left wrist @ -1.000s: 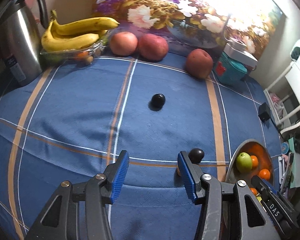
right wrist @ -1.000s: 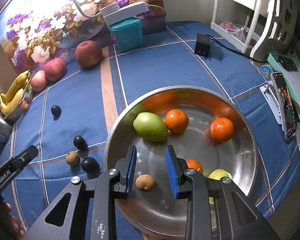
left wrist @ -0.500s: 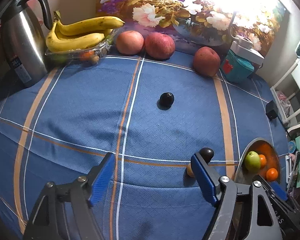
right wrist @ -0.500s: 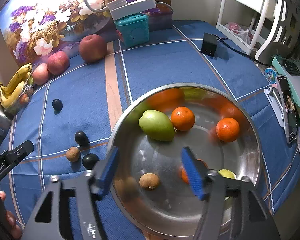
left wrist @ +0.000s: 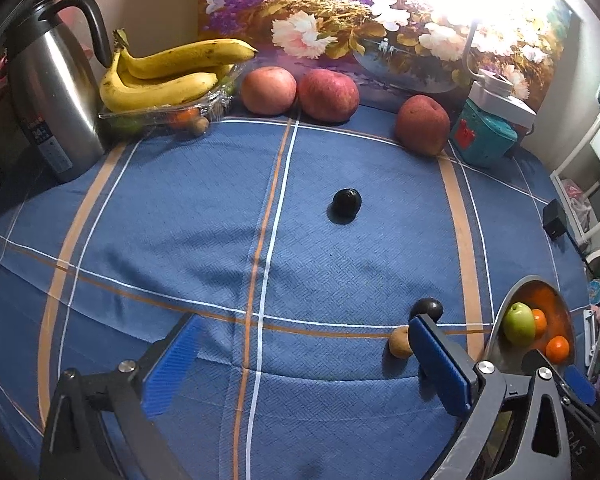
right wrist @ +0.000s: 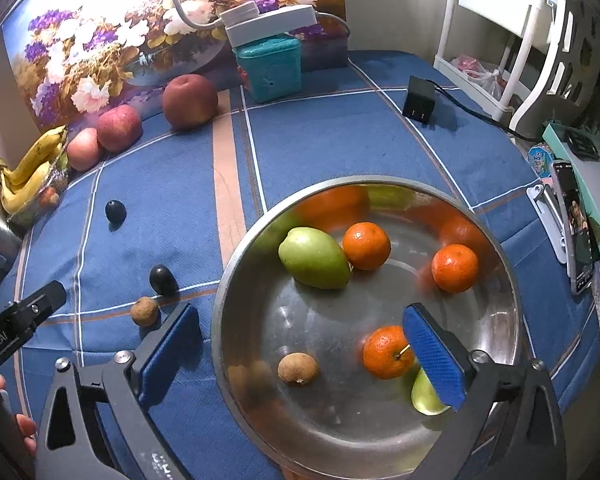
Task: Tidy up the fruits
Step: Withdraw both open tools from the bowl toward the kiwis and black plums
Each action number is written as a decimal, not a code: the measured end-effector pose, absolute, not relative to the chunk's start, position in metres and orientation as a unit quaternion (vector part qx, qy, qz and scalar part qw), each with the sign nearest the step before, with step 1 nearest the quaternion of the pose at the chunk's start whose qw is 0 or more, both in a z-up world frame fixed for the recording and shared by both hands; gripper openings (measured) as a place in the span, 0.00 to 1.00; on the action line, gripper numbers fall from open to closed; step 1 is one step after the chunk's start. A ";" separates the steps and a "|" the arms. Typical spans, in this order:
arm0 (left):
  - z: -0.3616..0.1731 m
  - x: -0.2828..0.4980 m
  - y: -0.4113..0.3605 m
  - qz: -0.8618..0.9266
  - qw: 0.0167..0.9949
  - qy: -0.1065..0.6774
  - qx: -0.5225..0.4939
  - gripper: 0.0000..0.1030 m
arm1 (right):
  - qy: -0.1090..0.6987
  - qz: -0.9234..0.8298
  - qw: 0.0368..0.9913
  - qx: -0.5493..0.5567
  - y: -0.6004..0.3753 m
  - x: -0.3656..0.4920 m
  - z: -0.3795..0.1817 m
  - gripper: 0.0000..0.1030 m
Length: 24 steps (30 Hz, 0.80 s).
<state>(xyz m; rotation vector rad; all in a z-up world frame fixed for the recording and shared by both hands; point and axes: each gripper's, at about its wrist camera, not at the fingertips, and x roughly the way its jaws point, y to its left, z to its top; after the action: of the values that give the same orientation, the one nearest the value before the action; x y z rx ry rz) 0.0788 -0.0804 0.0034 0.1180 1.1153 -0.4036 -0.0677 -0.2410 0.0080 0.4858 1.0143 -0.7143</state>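
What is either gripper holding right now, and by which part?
Nothing. The left gripper and right gripper have just been opening; both stand empty.

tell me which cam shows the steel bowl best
The right wrist view: the steel bowl fills it, full rim and the fruit inside visible, under the open right gripper. The left wrist view catches only a sliver of the bowl at its right edge.

The bowl (right wrist: 236, 280) is polished, mirror-like metal. The tablecloth (left wrist: 180, 220) is matt woven fabric. The kettle (left wrist: 52, 96) at the table's far left corner is brushed steel.
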 end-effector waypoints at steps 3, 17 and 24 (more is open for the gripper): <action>0.004 0.079 -0.080 -0.191 0.828 0.524 0.053 1.00 | 0.464 -0.332 0.789 0.227 -0.241 -0.068 0.009 0.99; 0.012 0.095 -0.067 -0.200 0.832 0.517 0.018 1.00 | 0.435 -0.317 0.811 0.228 -0.232 -0.059 0.029 0.99; 0.015 0.109 -0.053 -0.179 0.844 0.506 0.011 1.00 | 0.434 -0.315 0.815 0.222 -0.223 -0.034 0.045 0.99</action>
<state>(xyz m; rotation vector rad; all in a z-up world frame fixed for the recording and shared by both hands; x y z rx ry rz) 0.1095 -0.0532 0.0149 0.0237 1.0686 -0.3785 -0.0338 -0.2227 0.0447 0.4730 0.9258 -0.6718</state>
